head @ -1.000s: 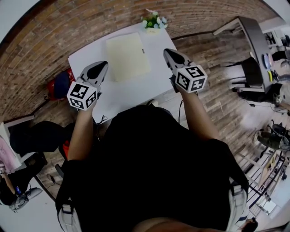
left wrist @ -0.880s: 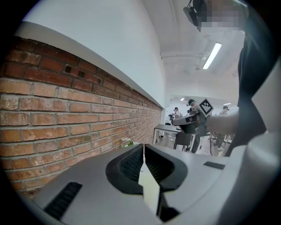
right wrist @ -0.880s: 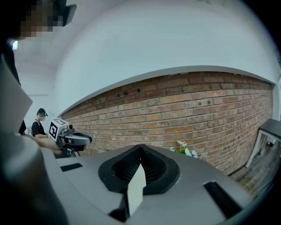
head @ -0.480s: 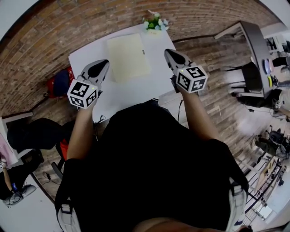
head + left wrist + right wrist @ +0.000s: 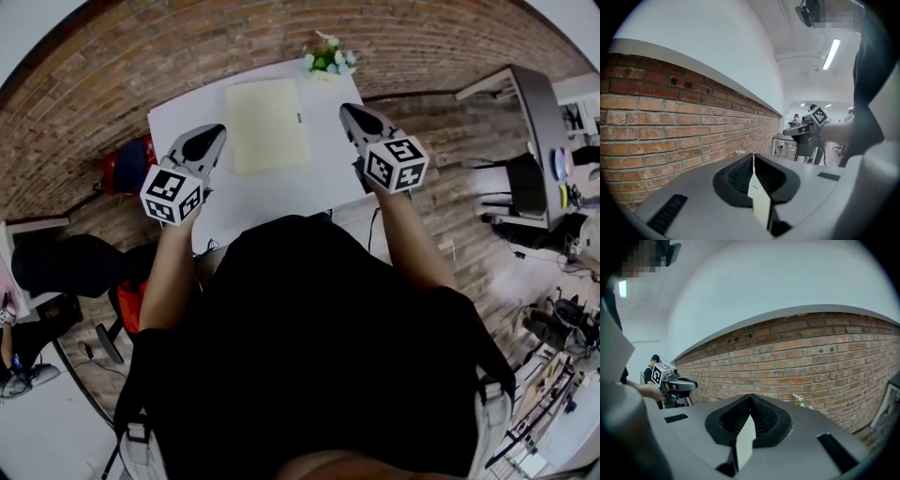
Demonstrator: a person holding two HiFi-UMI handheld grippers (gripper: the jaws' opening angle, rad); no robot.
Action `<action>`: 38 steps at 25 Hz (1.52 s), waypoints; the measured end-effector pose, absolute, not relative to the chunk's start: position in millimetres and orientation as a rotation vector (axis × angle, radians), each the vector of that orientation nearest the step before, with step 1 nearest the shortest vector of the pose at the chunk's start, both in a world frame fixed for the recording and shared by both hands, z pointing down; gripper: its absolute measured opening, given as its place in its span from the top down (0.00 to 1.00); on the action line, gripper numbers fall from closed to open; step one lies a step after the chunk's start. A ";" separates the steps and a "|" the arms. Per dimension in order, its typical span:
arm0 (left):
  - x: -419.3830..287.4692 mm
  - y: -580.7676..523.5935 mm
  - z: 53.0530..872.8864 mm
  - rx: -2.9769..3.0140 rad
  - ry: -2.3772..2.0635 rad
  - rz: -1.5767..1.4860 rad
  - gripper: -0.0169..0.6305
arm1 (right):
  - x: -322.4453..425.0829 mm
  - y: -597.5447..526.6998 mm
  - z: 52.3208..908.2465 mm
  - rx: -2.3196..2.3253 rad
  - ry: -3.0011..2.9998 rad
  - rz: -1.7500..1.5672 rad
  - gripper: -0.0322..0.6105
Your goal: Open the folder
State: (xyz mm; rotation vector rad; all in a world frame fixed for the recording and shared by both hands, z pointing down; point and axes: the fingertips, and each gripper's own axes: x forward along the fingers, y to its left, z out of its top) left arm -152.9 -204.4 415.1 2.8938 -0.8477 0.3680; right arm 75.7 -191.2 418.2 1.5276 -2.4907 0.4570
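Note:
A pale yellow folder [image 5: 267,124] lies shut and flat on the white table [image 5: 281,192], toward its far side. In the head view my left gripper [image 5: 217,130] hovers over the table's left part, just left of the folder, with its jaws together and nothing in them. My right gripper [image 5: 345,110] hangs at the table's right edge, right of the folder, its jaws also closed and empty. Neither touches the folder. In the left gripper view my left gripper [image 5: 753,157] faces the brick wall, and in the right gripper view my right gripper [image 5: 751,397] does the same.
A small pot of flowers [image 5: 328,58] stands at the table's far edge against the brick wall. A red bag [image 5: 131,167] sits on the floor left of the table. A dark desk [image 5: 534,112] with a chair [image 5: 520,178] stands to the right.
Both grippers hold nearly the same places beside the folder with jaws still closed. The head view has drifted a little, so the table sits slightly further right in the picture.

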 end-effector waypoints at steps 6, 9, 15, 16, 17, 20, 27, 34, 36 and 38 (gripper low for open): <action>-137.2 -204.6 417.7 2.861 -0.919 0.372 0.95 | 93.9 -204.1 419.6 1.466 -2.518 0.460 0.91; -130.8 -204.7 419.1 2.838 -0.960 0.362 0.95 | 100.8 -208.1 423.6 1.426 -2.527 0.461 0.91; -117.9 -205.5 422.1 2.806 -1.020 0.368 0.95 | 112.7 -215.7 429.5 1.358 -2.548 0.467 0.91; -115.6 -205.6 422.7 2.803 -1.027 0.369 0.95 | 114.3 -216.9 430.6 1.348 -2.550 0.469 0.91; -113.6 -205.6 423.3 2.799 -1.035 0.369 0.95 | 115.6 -218.0 431.9 1.339 -2.553 0.470 0.91; -107.3 -205.5 426.1 2.786 -1.053 0.374 0.95 | 119.5 -221.1 435.8 1.312 -2.560 0.473 0.91; -94.9 -206.0 434.3 2.752 -1.095 0.392 0.95 | 129.2 -228.2 446.3 1.255 -2.574 0.486 0.91; -83.6 -203.5 444.7 2.724 -1.126 0.415 0.95 | 134.9 -229.9 457.8 1.196 -2.577 0.497 0.91; -80.6 -202.3 447.4 2.716 -1.131 0.414 0.95 | 136.5 -229.9 462.0 1.179 -2.575 0.496 0.91; -77.2 -201.2 450.4 2.708 -1.136 0.416 0.95 | 138.9 -229.9 466.1 1.165 -2.573 0.496 0.91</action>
